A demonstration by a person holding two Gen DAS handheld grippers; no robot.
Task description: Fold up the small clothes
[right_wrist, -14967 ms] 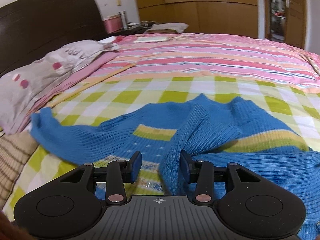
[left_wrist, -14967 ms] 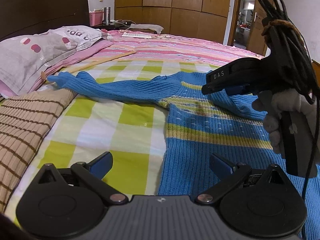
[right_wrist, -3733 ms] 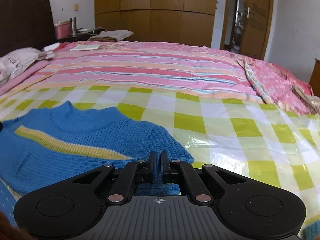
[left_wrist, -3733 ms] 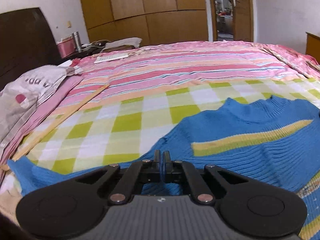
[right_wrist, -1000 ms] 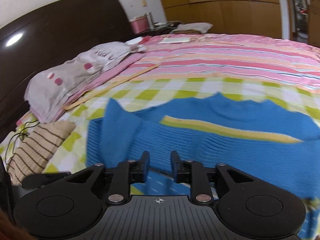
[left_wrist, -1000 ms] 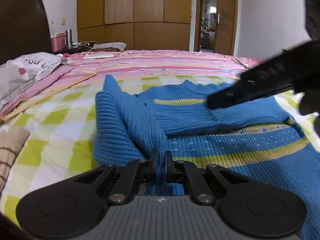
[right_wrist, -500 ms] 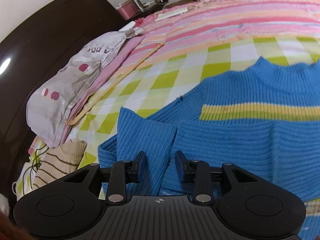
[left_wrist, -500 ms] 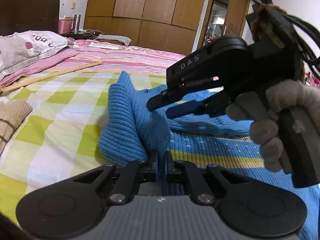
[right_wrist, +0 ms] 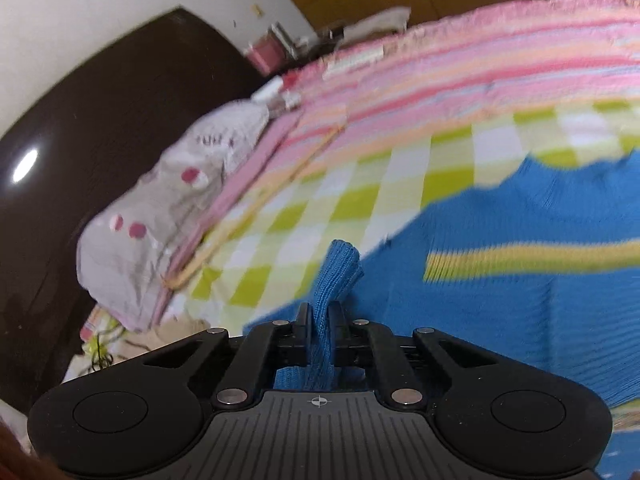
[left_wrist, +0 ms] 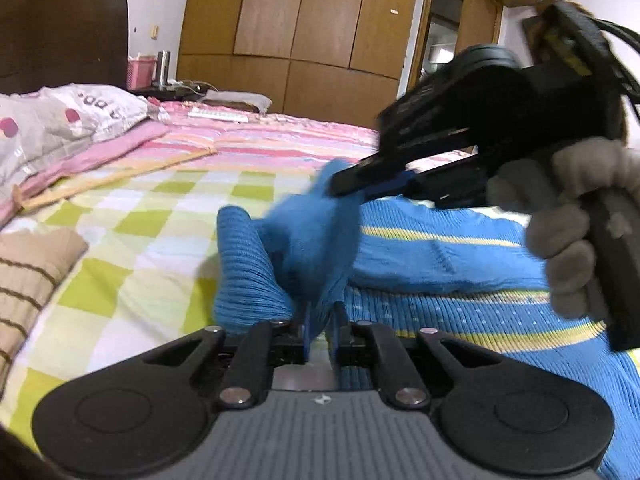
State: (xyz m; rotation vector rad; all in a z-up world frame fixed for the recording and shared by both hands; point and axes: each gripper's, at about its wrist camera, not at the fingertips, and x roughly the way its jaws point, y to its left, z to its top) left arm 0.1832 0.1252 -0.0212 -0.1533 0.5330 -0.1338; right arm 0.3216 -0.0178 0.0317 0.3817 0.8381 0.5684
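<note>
A blue knit sweater [left_wrist: 440, 256] with yellow stripes lies on the green-checked sheet [left_wrist: 140, 232]. Its left sleeve [left_wrist: 248, 272] is folded in and bunched just ahead of my left gripper [left_wrist: 322, 328]. That gripper's jaws are opening; a thin edge of sleeve still sits in the gap without filling it. My right gripper [left_wrist: 360, 190], held by a gloved hand [left_wrist: 572, 240], reaches in from the right and grips the raised sleeve end. In the right wrist view the right gripper [right_wrist: 321, 320] is closing, and the cuff [right_wrist: 338, 268] is pinched between its pads, standing up past the tips beside the sweater [right_wrist: 520, 220].
A grey spotted pillow [left_wrist: 60, 120] lies at the far left by the dark headboard [right_wrist: 100, 140]. A brown striped garment [left_wrist: 28, 264] sits at the near left. A pink striped blanket [left_wrist: 280, 140] covers the far bed, and a wooden wardrobe [left_wrist: 300, 40] stands behind.
The right gripper has shut on the sleeve cuff and rolled, lifting it. The left gripper's fingers, tight on the sleeve before, now stand slightly apart.
</note>
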